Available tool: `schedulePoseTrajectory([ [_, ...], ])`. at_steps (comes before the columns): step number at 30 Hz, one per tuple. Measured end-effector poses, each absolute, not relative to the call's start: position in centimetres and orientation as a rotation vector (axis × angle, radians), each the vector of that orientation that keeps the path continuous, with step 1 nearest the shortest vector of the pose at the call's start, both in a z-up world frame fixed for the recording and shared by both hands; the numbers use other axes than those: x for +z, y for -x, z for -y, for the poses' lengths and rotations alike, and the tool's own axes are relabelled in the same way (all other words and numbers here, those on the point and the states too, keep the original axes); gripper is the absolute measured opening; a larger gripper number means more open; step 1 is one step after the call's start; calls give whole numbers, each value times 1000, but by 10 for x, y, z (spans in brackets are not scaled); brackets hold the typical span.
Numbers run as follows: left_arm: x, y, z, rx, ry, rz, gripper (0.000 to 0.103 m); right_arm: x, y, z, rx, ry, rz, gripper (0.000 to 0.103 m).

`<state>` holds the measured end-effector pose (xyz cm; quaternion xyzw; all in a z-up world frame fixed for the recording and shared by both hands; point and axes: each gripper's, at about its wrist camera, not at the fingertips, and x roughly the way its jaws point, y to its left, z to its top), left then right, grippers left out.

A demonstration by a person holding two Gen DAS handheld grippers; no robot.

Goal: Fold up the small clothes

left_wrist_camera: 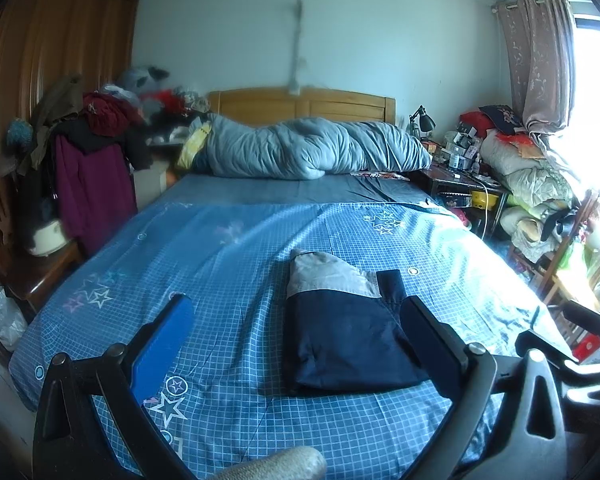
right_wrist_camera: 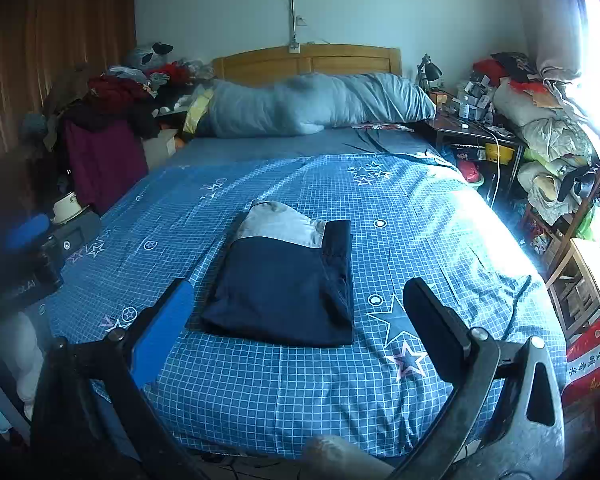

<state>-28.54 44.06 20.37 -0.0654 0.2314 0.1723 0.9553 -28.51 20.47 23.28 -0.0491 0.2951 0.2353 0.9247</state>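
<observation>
Room: bedroom with a pale wall (right_wrist_camera: 380,12), a brown wardrobe (left_wrist_camera: 52,48) on one side and a bright window with a curtain (left_wrist_camera: 540,52) on the other.
Bed: big bed (right_wrist_camera: 420,208) with a blue checked cover that has stars on it, and a wooden headboard (right_wrist_camera: 308,60) at the far end.
Quilt: puffy grey-blue quilt (left_wrist_camera: 312,148) rolled up across the far end of the bed, just below the headboard.
Clothes pile: heap of red, purple and dark clothes (left_wrist_camera: 96,136) beside the bed, near the wardrobe.
Bedding stack: pale rolled bedding (right_wrist_camera: 548,128) piled up by the window.
Night stand: dark surface (right_wrist_camera: 476,128) by the bed, with small things and a black lamp (right_wrist_camera: 430,70) on it.
Folded clothes: small dark blue and grey garment (right_wrist_camera: 284,280) lying folded flat in the middle of the bed, touching only the cover.
Left tongs: left tongs (left_wrist_camera: 300,344) spread wide apart with nothing in them, one blue pad on one side and one black finger on the other; the black finger shows in front of the garment's edge, and I cannot tell if it touches.
Right tongs: right tongs (right_wrist_camera: 300,328) also spread wide and holding nothing, up above the near edge of the bed, with the garment seen between the two fingers.
</observation>
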Motion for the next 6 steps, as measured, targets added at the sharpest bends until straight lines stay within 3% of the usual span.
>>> schedulePoseTrajectory([
  [6,205,286,-439,355,122,-456,103,233,285,-202,476,90,-594,103],
])
